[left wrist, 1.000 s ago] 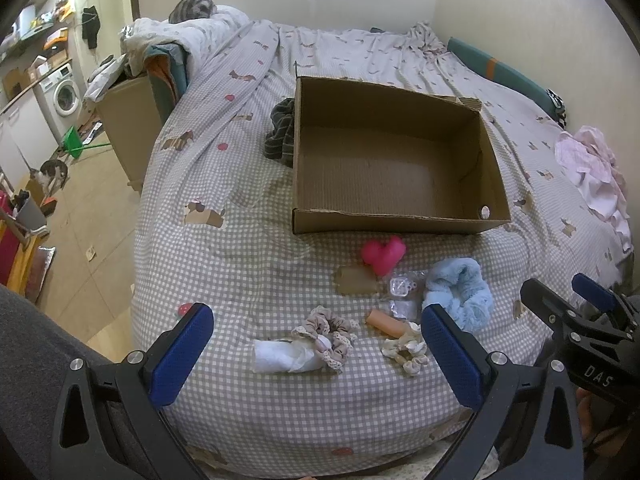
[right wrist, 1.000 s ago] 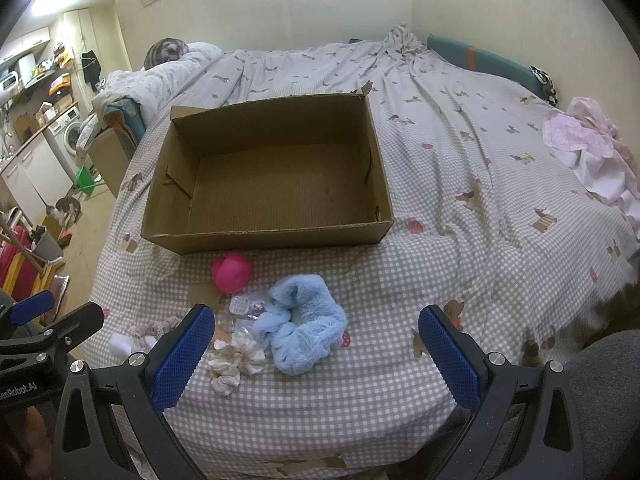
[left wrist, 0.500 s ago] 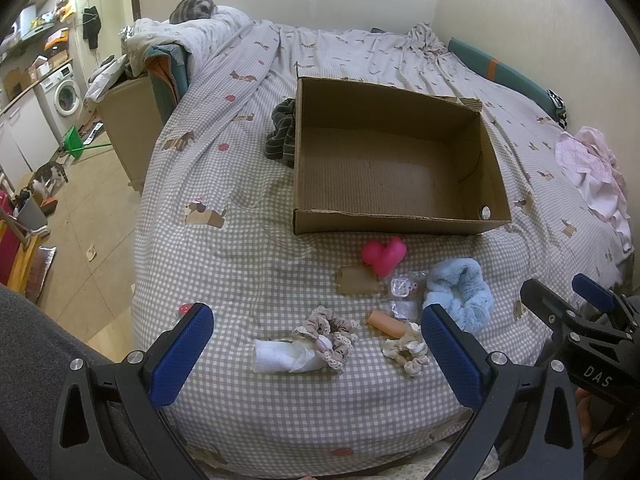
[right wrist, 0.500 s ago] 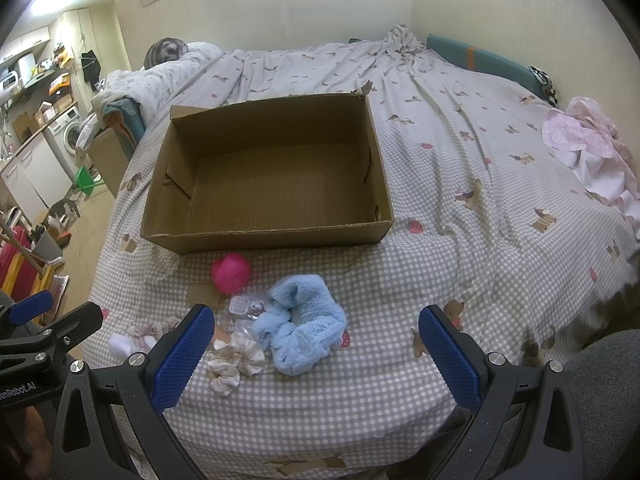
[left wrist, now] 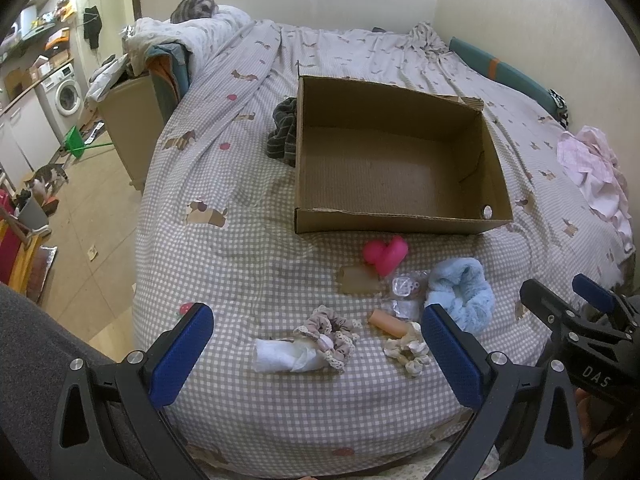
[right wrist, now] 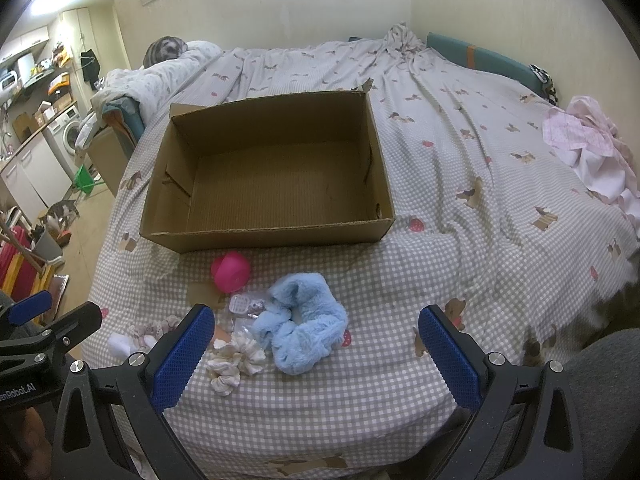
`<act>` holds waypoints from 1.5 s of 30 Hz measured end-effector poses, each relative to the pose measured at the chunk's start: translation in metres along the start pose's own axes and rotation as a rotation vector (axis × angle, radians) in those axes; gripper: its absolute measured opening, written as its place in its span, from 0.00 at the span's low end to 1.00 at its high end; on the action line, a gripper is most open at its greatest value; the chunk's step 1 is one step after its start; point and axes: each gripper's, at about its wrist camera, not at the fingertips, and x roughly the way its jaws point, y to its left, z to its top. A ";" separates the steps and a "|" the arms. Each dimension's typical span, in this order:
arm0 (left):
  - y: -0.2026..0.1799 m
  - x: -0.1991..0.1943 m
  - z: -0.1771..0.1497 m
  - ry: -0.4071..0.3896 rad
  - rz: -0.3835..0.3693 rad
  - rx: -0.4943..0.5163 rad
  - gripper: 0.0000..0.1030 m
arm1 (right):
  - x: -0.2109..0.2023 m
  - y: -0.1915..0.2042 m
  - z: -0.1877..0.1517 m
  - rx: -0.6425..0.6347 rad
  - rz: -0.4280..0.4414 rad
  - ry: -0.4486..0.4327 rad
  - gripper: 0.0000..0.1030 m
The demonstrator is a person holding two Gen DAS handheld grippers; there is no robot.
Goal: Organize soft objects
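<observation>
Both pairs of tongs hang over the near edge of the bed, each spread wide with nothing between its blue pads. The left tongs frame the nearest things: a white rolled cloth lying just ahead, touching a dusty-pink lace scrunchie. Close to the inner side of their right pad sits a cream scrunchie, with a small peach cylinder just beyond it.

The right tongs have the fluffy blue scrunchie ahead, nearer the left pad than the right. It looks light, plush and springy; I would judge it squashes flat under a pinch, so a bite across one thick side of the ring should hold better than spanning the whole loop. The cream scrunchie lies just beside that left pad. The thin scrunchies will likely be limp, best nipped at the gathered fabric.

A little further out lies a crinkly clear packet, probably slippery, then a pink heart, seemingly rubbery.

Beyond them all, straight ahead of both tongs, stands the open cardboard box, holding nothing, on the checked bedspread.
</observation>
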 end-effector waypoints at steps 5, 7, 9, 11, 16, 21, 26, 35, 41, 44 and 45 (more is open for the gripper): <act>0.000 0.000 0.000 0.001 0.001 0.001 1.00 | 0.006 -0.001 -0.002 0.004 -0.004 0.006 1.00; 0.000 0.000 0.000 0.001 0.001 0.000 1.00 | 0.006 -0.001 -0.003 0.003 -0.005 0.006 1.00; 0.001 0.001 0.000 0.001 0.002 0.000 1.00 | 0.007 -0.001 -0.003 0.002 -0.005 0.007 1.00; 0.001 0.002 -0.001 0.002 0.001 -0.002 1.00 | 0.006 -0.001 -0.003 0.004 -0.005 0.007 1.00; 0.001 0.002 -0.001 0.003 0.001 -0.002 1.00 | 0.007 0.000 -0.003 0.002 -0.006 0.008 1.00; 0.001 0.002 -0.001 0.003 0.001 -0.003 1.00 | 0.006 0.001 -0.003 -0.002 -0.007 0.010 1.00; 0.001 0.002 -0.001 0.004 0.001 -0.003 1.00 | 0.006 0.001 -0.003 0.001 -0.008 0.010 1.00; 0.005 0.007 -0.001 0.032 0.008 -0.019 1.00 | 0.013 -0.004 0.007 0.046 0.070 0.079 1.00; 0.007 0.008 -0.001 0.038 0.032 -0.031 1.00 | 0.033 -0.020 0.024 0.118 0.161 0.191 1.00; 0.010 0.010 0.000 0.049 0.040 -0.044 1.00 | 0.063 -0.015 0.028 0.054 0.165 0.310 1.00; 0.011 0.011 0.001 0.055 0.043 -0.048 1.00 | 0.072 -0.014 0.028 0.035 0.151 0.336 1.00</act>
